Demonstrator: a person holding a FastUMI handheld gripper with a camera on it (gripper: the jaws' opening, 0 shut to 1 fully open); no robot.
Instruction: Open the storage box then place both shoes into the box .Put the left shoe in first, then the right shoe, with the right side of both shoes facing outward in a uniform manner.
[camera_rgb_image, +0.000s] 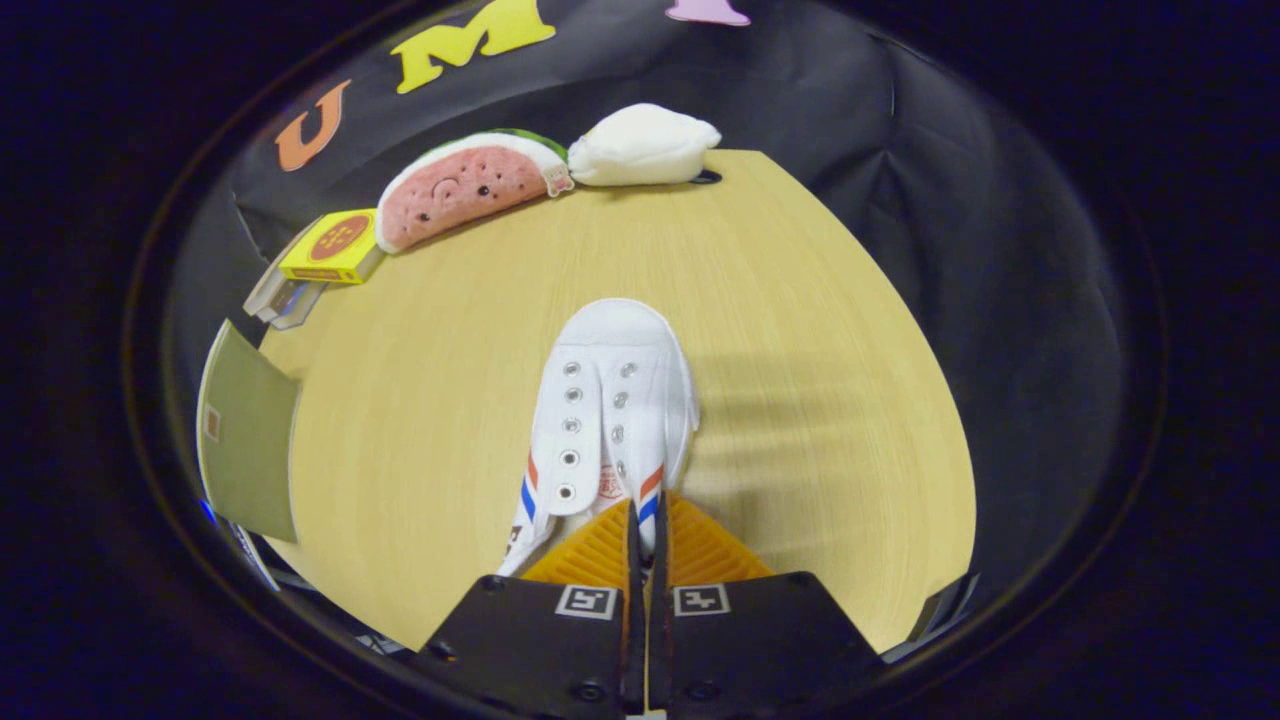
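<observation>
Jaws pinch white shoe (610, 400); toe points ahead on table (820, 330).

1. Shoe (612, 400) rests on the table (820, 420), toe pointing away from the gripper (641, 520), heel end nearest it
2. Gripper fingers nearly closed on the rear collar of the shoe, a thin edge of it between them
3. Beyond the shoe, at the far edge of the table, a watermelon-slice plush (465, 188) lies with a plush dumpling (642, 146) just beside it on the right
4. Left of the watermelon plush sits a small box (332, 247), at the table's far left corner
5. Storage box flap (248, 430) stands at the table's left edge, left of the shoe and well apart from it
</observation>
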